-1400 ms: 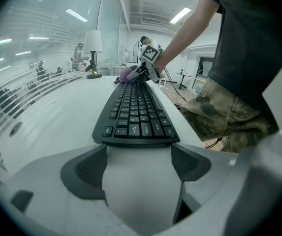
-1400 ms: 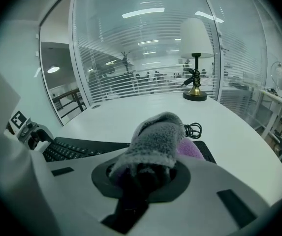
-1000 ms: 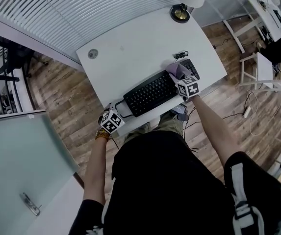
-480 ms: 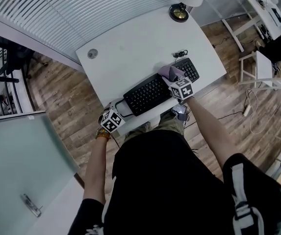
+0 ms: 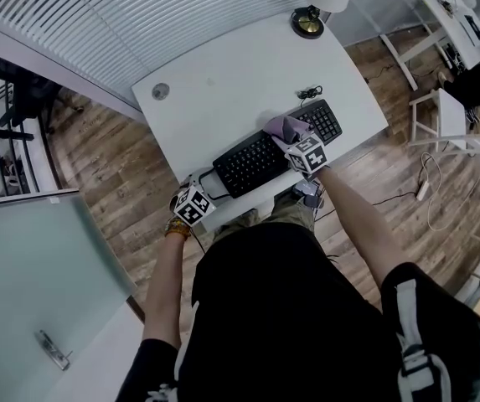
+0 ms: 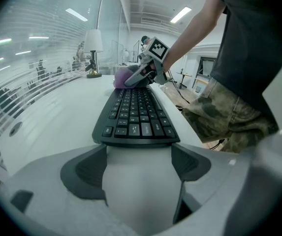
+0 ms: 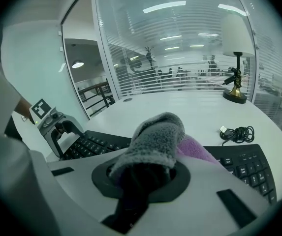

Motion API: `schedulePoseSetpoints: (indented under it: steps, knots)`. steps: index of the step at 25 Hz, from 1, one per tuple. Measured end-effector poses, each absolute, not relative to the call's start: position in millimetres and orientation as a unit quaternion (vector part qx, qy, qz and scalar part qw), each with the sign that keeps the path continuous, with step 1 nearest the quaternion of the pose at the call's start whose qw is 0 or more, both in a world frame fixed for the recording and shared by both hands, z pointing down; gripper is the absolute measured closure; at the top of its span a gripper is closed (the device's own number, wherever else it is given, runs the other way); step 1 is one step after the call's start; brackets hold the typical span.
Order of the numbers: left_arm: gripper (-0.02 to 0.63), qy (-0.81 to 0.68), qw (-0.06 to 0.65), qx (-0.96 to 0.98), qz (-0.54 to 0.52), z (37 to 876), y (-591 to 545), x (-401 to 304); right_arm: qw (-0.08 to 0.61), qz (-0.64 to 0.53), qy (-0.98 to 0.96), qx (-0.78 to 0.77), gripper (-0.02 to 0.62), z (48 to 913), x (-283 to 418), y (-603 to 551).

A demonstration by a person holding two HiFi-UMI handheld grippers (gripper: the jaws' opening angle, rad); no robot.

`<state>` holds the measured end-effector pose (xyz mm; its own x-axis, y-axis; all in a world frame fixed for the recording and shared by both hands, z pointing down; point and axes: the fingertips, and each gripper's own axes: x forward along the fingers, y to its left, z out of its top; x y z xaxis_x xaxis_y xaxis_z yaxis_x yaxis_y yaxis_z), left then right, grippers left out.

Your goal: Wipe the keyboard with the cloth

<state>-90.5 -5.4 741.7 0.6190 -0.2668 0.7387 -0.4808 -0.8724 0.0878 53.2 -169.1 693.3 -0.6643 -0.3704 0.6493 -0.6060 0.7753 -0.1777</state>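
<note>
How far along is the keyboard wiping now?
Done: the right gripper is shut on the cloth. In hand: the cloth lies on the keyboard near its middle. Remaining: keys on both sides lie uncovered; the open left gripper sits at the left end.

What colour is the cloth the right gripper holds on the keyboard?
The cloth is grey on one face and lilac-purple on the other; clearest in the right gripper view.

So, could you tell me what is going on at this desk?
A person is wiping a black keyboard on a white desk. The right claw is shut on a purple-grey cloth, which lies on the keys around the middle. The left claw sits open and empty at the keyboard's left end.
</note>
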Motion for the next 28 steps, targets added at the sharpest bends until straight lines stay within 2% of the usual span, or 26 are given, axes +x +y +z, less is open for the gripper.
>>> schedulePoseSetpoints:
  steps: [28]
  knots:
    - [0.199, -0.210, 0.143, 0.885, 0.390, 742, -6, -90, 0.325, 0.191, -0.909, 0.178, 0.538, 694, -5, -126]
